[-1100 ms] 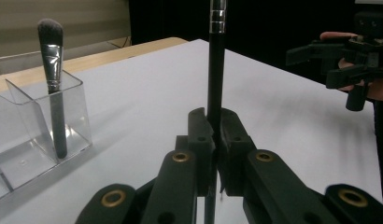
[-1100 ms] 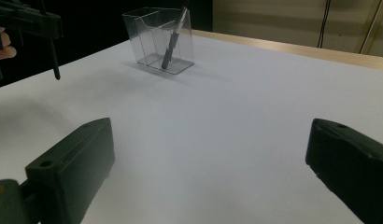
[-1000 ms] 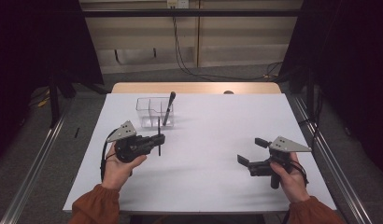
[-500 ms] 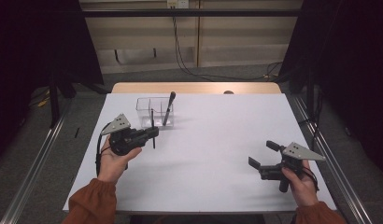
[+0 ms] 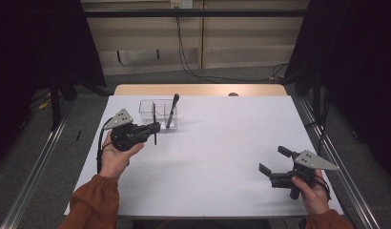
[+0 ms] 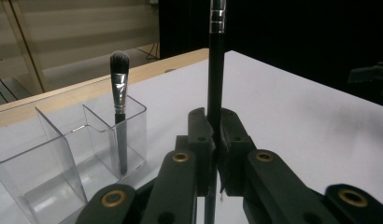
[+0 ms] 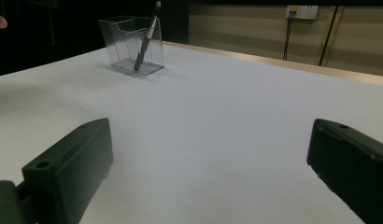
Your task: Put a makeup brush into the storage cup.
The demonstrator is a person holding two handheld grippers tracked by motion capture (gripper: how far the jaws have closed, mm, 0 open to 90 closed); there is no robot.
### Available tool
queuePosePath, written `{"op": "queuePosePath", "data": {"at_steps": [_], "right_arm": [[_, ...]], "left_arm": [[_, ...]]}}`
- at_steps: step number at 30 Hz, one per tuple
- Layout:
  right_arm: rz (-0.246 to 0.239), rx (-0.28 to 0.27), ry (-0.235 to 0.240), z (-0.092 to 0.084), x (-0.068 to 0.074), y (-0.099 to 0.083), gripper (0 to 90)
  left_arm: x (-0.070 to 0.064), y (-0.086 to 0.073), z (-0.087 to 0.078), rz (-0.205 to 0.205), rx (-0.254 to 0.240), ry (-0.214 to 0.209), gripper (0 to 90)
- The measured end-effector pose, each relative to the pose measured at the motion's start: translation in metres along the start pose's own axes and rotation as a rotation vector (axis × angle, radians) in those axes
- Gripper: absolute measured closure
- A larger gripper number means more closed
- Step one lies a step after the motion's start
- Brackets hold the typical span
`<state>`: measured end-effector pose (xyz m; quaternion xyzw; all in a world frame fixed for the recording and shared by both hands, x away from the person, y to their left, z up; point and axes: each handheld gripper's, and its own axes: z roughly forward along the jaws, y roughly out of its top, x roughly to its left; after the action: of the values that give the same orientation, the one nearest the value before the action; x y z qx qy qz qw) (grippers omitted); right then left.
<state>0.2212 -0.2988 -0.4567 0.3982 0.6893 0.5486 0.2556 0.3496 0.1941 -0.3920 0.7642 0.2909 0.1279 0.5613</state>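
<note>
We saw the left gripper (image 5: 154,128) held above the far left part of the white worktop (image 5: 217,157), its fingers (image 6: 202,140) closed tight on a thin black brush handle (image 6: 216,79). In the left gripper view that handle stood upright between the 2 pads, with a silver band near its upper end, and its tip ran out of frame, so we could not tell what kind of head it carried. In the high view the held handle appeared as a short dark vertical stick crossing the fingers, just in front of the clear organizer (image 5: 158,113) and not touching it. The organizer stood near the far left edge of the worktop, a transparent box split by clear walls into compartments. A second makeup brush (image 6: 118,112) leaned in 1 of them, bristles up, its dark rounded head rising above the rim; in the high view it tilted toward the right. The right gripper (image 5: 275,165) was well apart from all this, low over the near right corner of the worktop, pointing left. Its 2 fingers (image 7: 70,168) stood wide apart with nothing between them, and bare white surface showed in the gap, with the organizer far off beyond it.
</note>
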Motion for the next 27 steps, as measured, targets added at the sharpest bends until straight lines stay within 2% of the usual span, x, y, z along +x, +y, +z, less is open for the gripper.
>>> {"op": "queuePosePath", "data": {"at_steps": [7,9,11,17,23,27], "right_arm": [[0.004,0.003,0.000,0.001,0.000,-0.002,0.0],[0.006,0.009,-0.006,0.002,0.000,-0.002,0.0],[0.014,0.013,-0.002,0.002,0.000,-0.003,0.0],[0.015,0.016,-0.004,0.002,0.001,-0.004,0.0],[0.018,0.006,-0.007,0.001,0.002,-0.004,0.0],[0.014,0.013,-0.005,0.001,0.001,-0.005,0.0]], "left_arm": [[0.011,0.006,0.003,-0.017,-0.030,0.029,85.4],[0.015,0.006,0.004,-0.001,-0.026,0.047,85.4],[0.020,0.007,0.004,-0.017,-0.040,0.063,85.4],[0.025,0.015,0.007,-0.022,-0.066,0.078,85.4],[0.029,0.023,0.022,-0.028,-0.070,0.091,85.4],[0.030,0.031,0.031,-0.016,-0.068,0.111,85.4]]}}
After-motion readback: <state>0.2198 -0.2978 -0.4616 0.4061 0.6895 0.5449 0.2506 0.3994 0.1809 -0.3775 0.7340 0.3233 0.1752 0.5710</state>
